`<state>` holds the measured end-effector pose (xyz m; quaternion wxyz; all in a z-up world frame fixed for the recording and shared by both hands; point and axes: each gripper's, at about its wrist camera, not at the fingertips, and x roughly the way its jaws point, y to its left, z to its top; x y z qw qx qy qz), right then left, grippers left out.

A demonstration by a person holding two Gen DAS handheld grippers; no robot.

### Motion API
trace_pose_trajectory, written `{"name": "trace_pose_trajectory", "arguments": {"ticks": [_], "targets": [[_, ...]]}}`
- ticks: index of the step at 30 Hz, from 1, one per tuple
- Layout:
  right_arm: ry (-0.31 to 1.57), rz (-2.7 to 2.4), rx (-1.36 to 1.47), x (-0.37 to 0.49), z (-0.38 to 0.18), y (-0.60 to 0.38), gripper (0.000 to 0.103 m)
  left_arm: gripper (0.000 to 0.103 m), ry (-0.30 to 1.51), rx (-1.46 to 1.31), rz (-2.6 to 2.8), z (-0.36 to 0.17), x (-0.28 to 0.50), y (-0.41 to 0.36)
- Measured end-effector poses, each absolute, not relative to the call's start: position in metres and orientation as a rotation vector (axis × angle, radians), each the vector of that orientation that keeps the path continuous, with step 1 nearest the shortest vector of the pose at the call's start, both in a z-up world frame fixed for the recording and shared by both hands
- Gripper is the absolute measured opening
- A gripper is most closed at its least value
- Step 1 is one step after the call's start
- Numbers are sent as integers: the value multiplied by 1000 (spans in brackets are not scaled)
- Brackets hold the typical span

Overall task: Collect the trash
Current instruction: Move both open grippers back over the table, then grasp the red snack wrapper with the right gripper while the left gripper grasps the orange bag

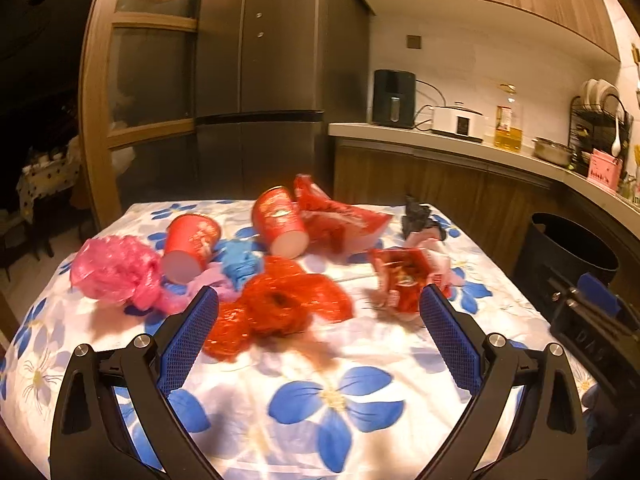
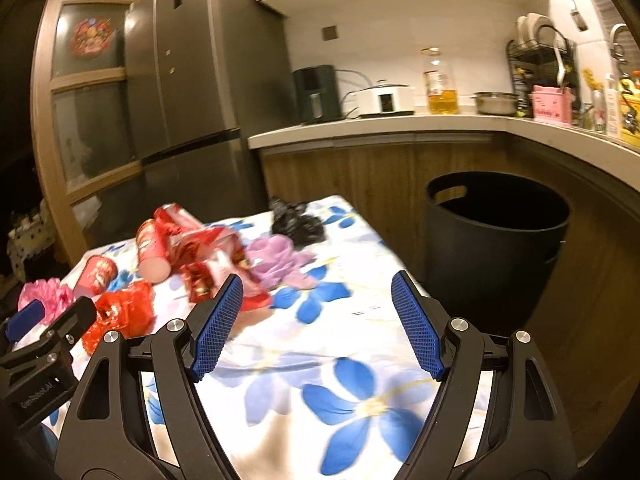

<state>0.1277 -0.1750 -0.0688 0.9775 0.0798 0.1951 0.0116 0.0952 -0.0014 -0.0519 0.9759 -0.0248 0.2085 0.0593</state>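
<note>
Both the left gripper (image 1: 319,304) and right gripper (image 2: 317,294) hold their jaws spread, empty. Crumpled red plastic wrappers (image 1: 276,304) and red printed paper cups (image 1: 280,220), lettering blurred, litter the blue-flowered white surface (image 1: 332,396); the round black plastic bin (image 2: 496,240) stands beside it.

- Two red paper cups (image 1: 192,248) lie on their sides on the flower-print cloth-covered counter (image 1: 340,360), among crumpled plastic bags (image 1: 280,304).
- A round black plastic bin (image 2: 496,240) stands on the floor right of the counter (just beside it).

Motion blur smears the red wrapper (image 1: 402,276), perhaps foil.
</note>
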Motion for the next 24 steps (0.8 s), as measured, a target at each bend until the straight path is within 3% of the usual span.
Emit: {"name": "trace_pose_trajectory", "arguments": {"ticks": [24], "targets": [[519, 152, 140, 223, -99, -112, 76, 96, 424, -99, 163, -60, 111, 45]]}}
